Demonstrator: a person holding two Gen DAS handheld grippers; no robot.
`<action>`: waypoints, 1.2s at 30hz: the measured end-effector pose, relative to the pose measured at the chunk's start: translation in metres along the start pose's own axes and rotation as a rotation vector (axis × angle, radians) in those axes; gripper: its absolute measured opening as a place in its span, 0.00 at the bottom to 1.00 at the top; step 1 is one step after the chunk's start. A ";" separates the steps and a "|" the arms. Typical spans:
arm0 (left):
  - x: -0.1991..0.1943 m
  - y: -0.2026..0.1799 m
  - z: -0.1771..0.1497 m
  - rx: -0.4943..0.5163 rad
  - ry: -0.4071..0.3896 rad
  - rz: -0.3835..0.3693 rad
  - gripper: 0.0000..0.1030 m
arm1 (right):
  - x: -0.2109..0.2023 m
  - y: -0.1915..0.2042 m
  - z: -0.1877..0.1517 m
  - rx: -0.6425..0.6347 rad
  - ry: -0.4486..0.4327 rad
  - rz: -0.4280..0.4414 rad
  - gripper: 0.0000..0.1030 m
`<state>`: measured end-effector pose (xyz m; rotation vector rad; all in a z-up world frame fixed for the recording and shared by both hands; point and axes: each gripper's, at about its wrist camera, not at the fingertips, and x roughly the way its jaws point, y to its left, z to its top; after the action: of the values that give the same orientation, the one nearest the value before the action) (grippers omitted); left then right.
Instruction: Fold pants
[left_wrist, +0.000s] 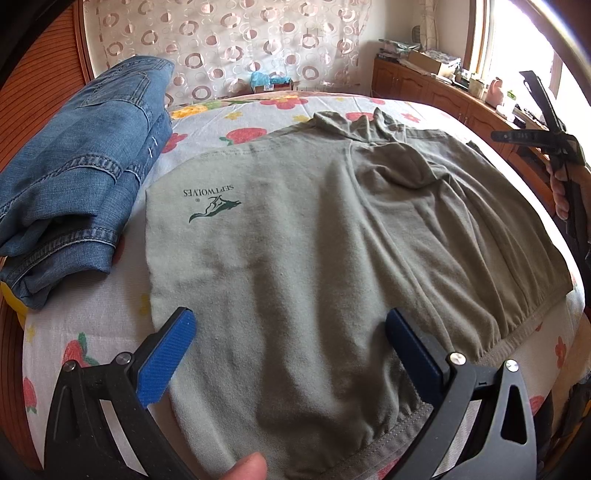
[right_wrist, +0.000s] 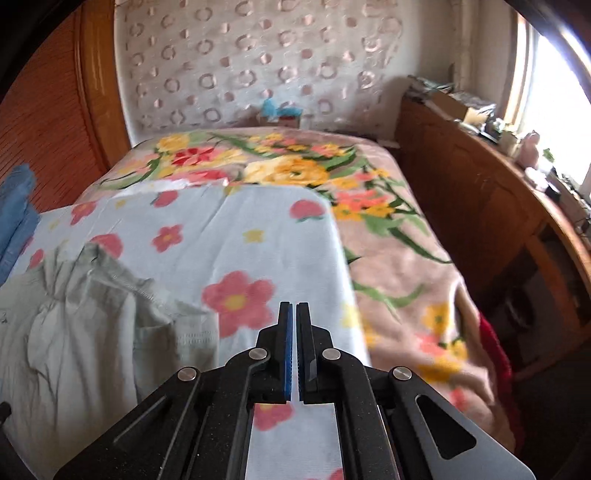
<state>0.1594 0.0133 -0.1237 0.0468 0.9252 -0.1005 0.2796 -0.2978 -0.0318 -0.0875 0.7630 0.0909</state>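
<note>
The grey-green pants (left_wrist: 295, 236) lie spread flat on a flowered sheet (left_wrist: 85, 332) covering the bed, waistband nearest the left wrist camera and a green logo with lettering printed on the left panel. The right half of the garment is creased, with loose fabric bunched at the far edge. The left gripper (left_wrist: 291, 332) hangs over the near part of the pants, its blue-padded jaws set wide apart with nothing clamped between them; a fingertip (left_wrist: 247, 469) shows at the bottom edge. Folded blue jeans (left_wrist: 77, 181) sit at the left of the sheet, apart from the pants. The right gripper (right_wrist: 294, 306) is above the sheet just right of the pants, its jaws pressed together and empty. A floral blanket (right_wrist: 406, 280) lies under the sheet. A wooden cabinet (right_wrist: 480, 206) stands to the right.
</note>
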 end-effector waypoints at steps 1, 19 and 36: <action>0.000 0.000 0.000 0.001 0.001 0.000 1.00 | -0.001 -0.001 0.000 0.005 -0.003 0.005 0.01; -0.028 0.011 -0.015 -0.014 -0.026 0.003 1.00 | 0.008 0.048 -0.028 -0.165 0.050 0.166 0.02; -0.045 0.038 -0.040 -0.097 -0.042 -0.015 0.87 | 0.004 0.034 -0.019 -0.067 0.027 0.045 0.10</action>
<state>0.1047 0.0576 -0.1115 -0.0518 0.8872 -0.0703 0.2655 -0.2660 -0.0500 -0.1357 0.7895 0.1583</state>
